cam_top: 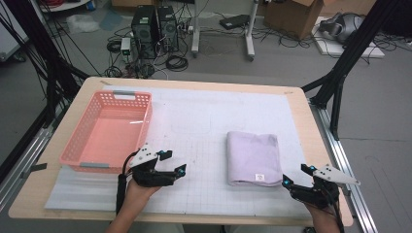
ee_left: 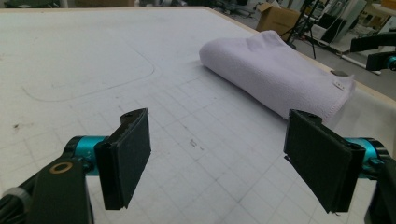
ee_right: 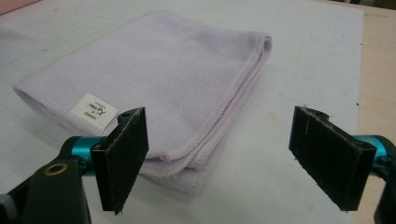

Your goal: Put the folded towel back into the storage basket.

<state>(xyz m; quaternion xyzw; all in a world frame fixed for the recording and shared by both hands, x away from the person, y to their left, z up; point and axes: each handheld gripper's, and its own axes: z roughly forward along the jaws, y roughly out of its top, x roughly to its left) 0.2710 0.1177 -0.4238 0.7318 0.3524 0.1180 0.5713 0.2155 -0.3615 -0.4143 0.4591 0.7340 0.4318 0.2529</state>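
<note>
On the white gridded surface (cam_top: 204,194), a soft folded lilac towel (cam_top: 254,158) lies flat.
From above, both hand-held grippers rest low: left hand-held gripper (cam_top: 176,162) well left of the towel, right hand-held gripper (cam_top: 295,175) just beside its near corner. Left gripper view: jaws wide apart, towel (ee_left: 275,72) ahead. Right gripper view: jaws apart, towel's stitched edge (ee_right: 219,121) close ahead.

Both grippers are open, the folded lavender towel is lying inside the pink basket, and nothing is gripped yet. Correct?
Not quite. The folded lavender towel lies on the white mat, to the right of the pink basket and apart from it, as the high view shows. Left gripper and right gripper are open, holding nothing.
</note>
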